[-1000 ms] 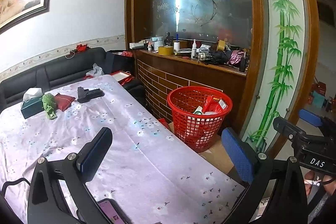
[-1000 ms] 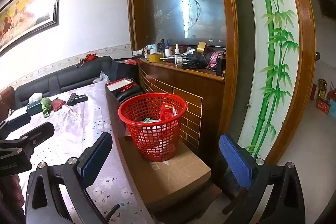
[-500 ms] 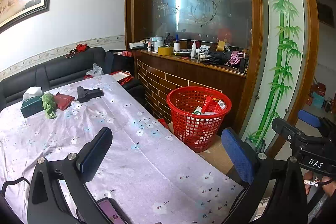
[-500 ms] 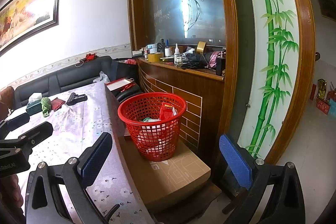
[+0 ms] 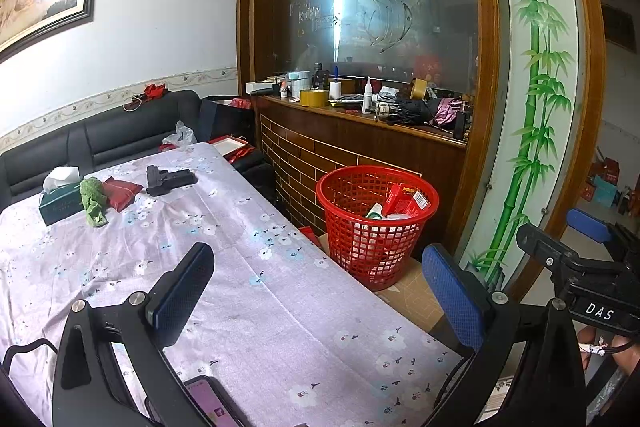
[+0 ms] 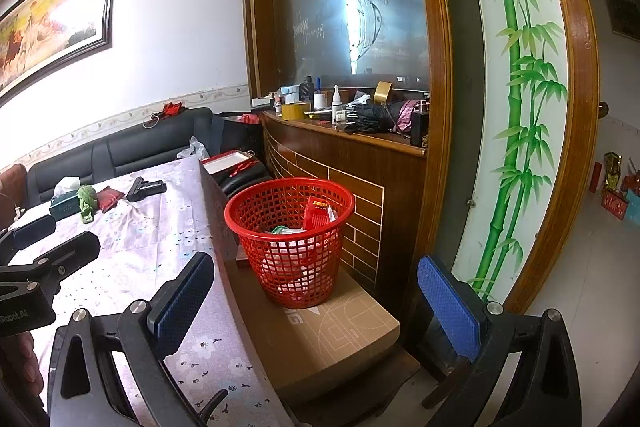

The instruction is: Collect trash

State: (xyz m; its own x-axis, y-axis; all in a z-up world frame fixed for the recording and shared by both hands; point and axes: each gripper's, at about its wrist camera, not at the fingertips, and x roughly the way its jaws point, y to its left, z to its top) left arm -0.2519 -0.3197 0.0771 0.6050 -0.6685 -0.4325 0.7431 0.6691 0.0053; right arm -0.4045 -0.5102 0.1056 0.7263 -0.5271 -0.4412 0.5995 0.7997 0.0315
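Observation:
A red mesh basket (image 5: 376,227) (image 6: 290,239) stands on a cardboard box beside the table, holding a red packet (image 5: 408,199) (image 6: 318,213) and white wrappers. My left gripper (image 5: 320,287) is open over the flowered tablecloth (image 5: 224,267), with nothing between its fingers. My right gripper (image 6: 316,299) is open too, hovering near the basket over the box and table edge. At the table's far end lie a green crumpled item (image 5: 94,201) (image 6: 86,201), a red pouch (image 5: 120,191) and a black object (image 5: 168,181).
A tissue box (image 5: 60,201) sits by the green item. The cardboard box (image 6: 320,339) bears the basket. A wooden counter (image 5: 360,131) crowded with bottles and tape stands behind, and a black sofa (image 5: 120,135) runs along the wall. A phone (image 5: 208,403) lies at the near table edge.
Both views drift only slightly; the basket sits a touch lower left in the right wrist view. Both grippers stay open.

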